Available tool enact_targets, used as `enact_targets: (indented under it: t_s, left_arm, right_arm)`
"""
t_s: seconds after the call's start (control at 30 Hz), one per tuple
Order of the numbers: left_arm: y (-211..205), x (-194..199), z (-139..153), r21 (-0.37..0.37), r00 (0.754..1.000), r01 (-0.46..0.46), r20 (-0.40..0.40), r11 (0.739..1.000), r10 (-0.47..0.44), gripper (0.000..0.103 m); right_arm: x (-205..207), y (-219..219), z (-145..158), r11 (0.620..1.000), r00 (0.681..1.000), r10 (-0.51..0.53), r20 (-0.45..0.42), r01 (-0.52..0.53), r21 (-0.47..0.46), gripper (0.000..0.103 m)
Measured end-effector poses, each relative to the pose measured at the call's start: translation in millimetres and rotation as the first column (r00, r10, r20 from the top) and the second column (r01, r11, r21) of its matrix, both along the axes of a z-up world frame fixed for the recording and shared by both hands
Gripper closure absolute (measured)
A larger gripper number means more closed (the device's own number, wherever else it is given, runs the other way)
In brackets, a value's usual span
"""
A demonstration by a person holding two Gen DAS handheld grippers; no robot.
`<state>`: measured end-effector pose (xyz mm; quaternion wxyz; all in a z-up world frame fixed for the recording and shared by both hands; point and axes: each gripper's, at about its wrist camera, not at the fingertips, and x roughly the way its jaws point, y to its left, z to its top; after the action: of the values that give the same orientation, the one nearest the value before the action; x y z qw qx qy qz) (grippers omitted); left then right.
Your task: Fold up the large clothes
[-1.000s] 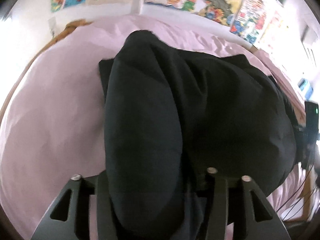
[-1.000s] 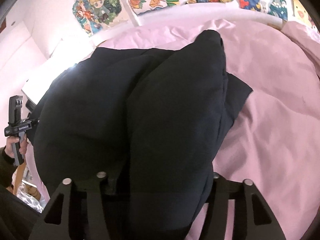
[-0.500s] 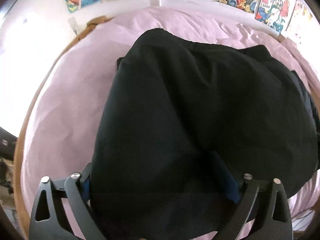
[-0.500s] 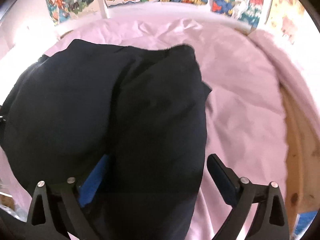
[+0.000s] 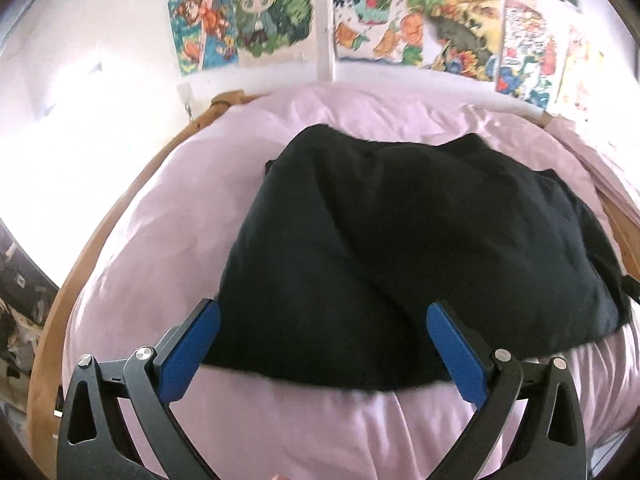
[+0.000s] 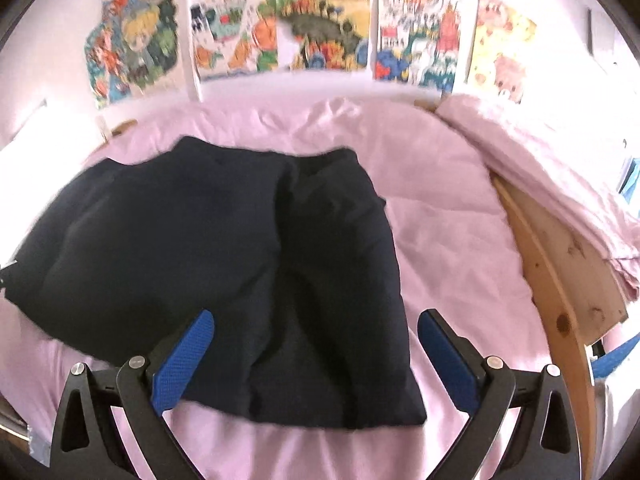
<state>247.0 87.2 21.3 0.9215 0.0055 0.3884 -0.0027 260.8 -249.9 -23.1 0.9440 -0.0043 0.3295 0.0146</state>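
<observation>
Left wrist view showed the bed (image 5: 152, 248), covered in a pale pink sheet, filling most of the scene, with a wooden frame (image 5: 120, 216) curving along its edge and bright posters (image 5: 248, 20) on the wall behind. On the bed lay the black garment (image 5: 420, 248), folded into a broad, thick rectangle, its near hem just ahead of both tools. The left tool (image 5: 322, 346) stood wide open with nothing between its blue pads (image 5: 192, 352); the right tool (image 6: 316, 354) was likewise spread wide and empty, the cloth's near corner lying below its gap. One likely trouble was the puffy upper layer: it looked loosely laid, so it might spring back or slide off once released. A far layer (image 5: 272, 166) peeked out at the left corner, suggesting uneven edges that a further fold would worsen. Any low sweep of a pad could snag the hem and drag the stack askew.
</observation>
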Motion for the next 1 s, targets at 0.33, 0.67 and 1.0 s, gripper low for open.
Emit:
enact_targets:
  t_s: [0.33,0.67,1.0]
  left_arm:
    - [-19,-58,22,-0.076,0.994,0.07,0.093,0.995,-0.062,0.002]
    - [-30,-98,35,-0.033,0.97,0.105,0.223,0.994,-0.095,0.002]
    - [-37,-138,43,0.013,0.92,0.129,0.372,0.992,-0.125,0.002]
  right_arm:
    - [-68,15,18,0.992,0.991,0.006,0.131,-0.023,0.127,0.0]
    - [-113,15,26,0.988,0.966,-0.031,0.255,-0.009,0.154,0.0]
    - [-160,38,18,0.991,0.944,0.0,0.33,-0.043,0.123,0.0]
